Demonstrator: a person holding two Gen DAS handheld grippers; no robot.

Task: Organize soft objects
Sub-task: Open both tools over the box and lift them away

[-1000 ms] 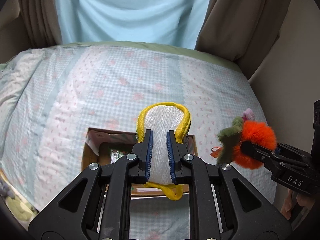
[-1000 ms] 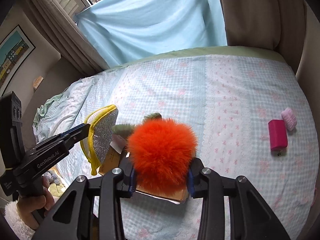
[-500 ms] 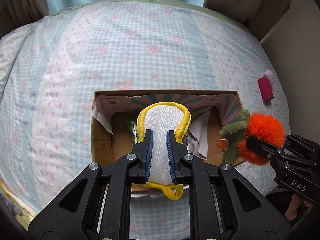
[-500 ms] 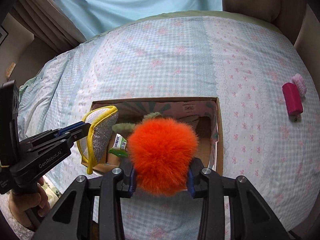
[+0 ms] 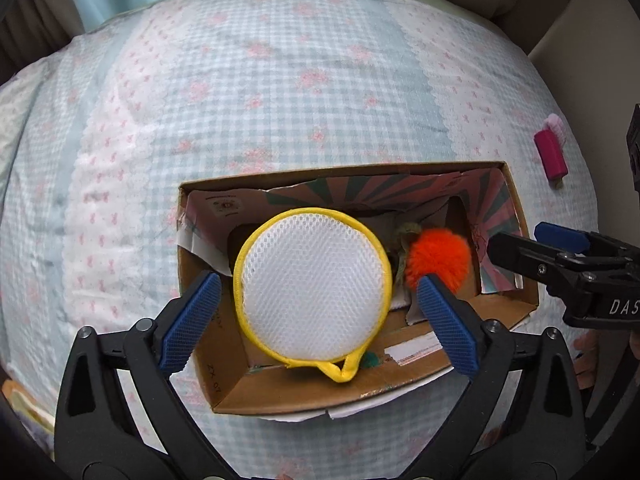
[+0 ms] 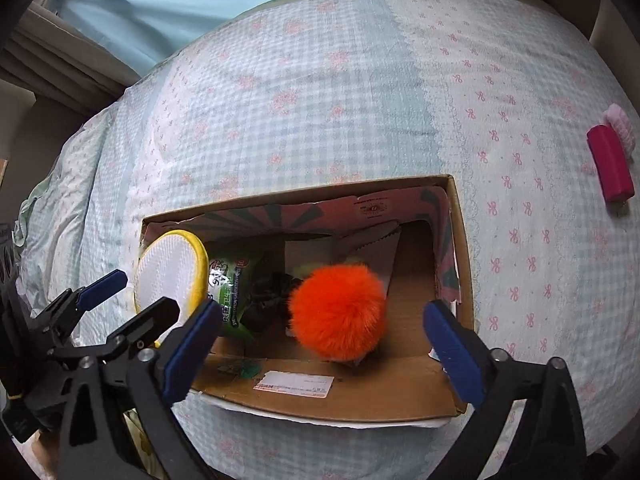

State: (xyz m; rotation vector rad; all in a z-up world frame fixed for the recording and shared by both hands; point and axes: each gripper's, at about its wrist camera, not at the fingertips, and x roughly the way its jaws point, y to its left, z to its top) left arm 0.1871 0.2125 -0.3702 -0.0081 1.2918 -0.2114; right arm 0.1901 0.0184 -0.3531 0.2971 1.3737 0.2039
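Bedspread (image 6: pixel 320 80) held the cardboard box (image 6: pixel 360 396) with yellow mesh pouch (image 5: pixel 314 284) and orange pompom (image 6: pixel 338 312) inside, left gripper (image 5: pixel 316 316) and right gripper (image 6: pixel 320 344) both spread wide and empty, pink items (image 6: pixel 610 160) left out.

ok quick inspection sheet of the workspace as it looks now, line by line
surface: bed with checked floral cover
job's things: cardboard box open; yellow-rimmed mesh pad and orange pompom in the box opening, neither gripped; pink roll and pale pink item lie on the cover outside the box
clutter: green packet and papers in box
grippers: left tool open; right tool open
cables: nothing seen
surroundings: light blue curtain, brown drapes
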